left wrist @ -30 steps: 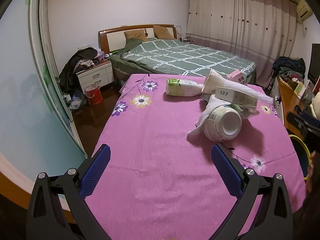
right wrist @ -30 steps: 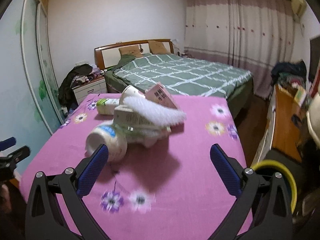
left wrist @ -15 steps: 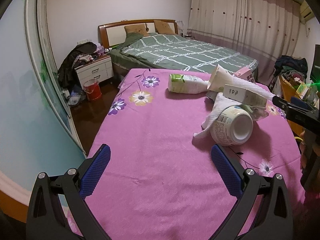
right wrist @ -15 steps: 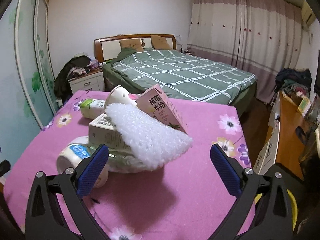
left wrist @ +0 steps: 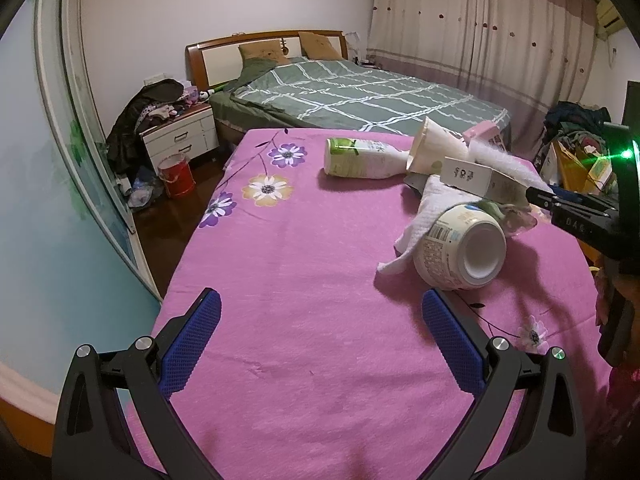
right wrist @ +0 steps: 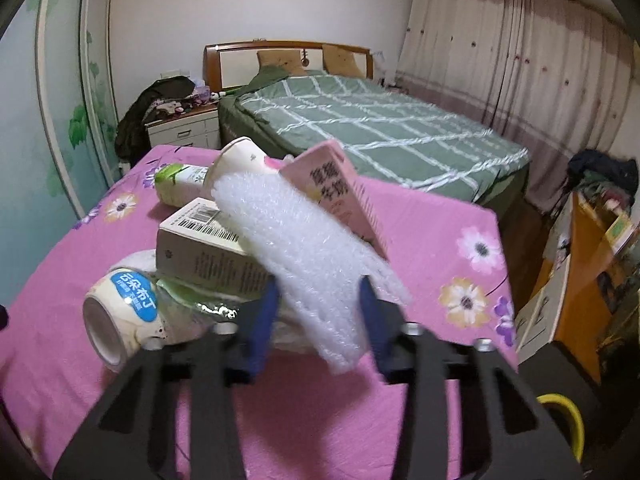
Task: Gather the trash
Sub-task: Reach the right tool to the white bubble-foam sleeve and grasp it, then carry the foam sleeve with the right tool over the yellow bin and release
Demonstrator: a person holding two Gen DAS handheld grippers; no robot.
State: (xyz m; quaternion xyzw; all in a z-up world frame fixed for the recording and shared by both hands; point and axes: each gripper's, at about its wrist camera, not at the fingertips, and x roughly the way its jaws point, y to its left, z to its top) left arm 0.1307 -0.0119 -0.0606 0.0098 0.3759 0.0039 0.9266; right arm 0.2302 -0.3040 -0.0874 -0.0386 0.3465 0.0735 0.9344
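A pile of trash lies on the pink flowered tablecloth [left wrist: 304, 264]: a white pudding cup [left wrist: 460, 252] on its side, a white tissue [left wrist: 420, 220], a white carton [left wrist: 480, 178], a paper cup [left wrist: 436, 148], a green-and-white bottle [left wrist: 360, 158], a pink milk carton [right wrist: 344, 196] and a white bubble-wrap sheet [right wrist: 304, 256]. My right gripper [right wrist: 320, 312] is closing around the lower end of the bubble wrap, its blue pads at both sides. It also shows in the left wrist view [left wrist: 576, 216]. My left gripper [left wrist: 320, 332] is open and empty above the near cloth.
A yellow-rimmed bin [right wrist: 560, 420] stands on the floor at the table's right. A green bed [left wrist: 360, 96] is behind the table, a nightstand [left wrist: 180, 136] and red bucket [left wrist: 176, 172] at left, a wooden desk [right wrist: 584, 280] at right.
My right gripper moved in on the pile and narrowed from wide open around the bubble wrap. My left gripper moved slightly closer to the pile, still open.
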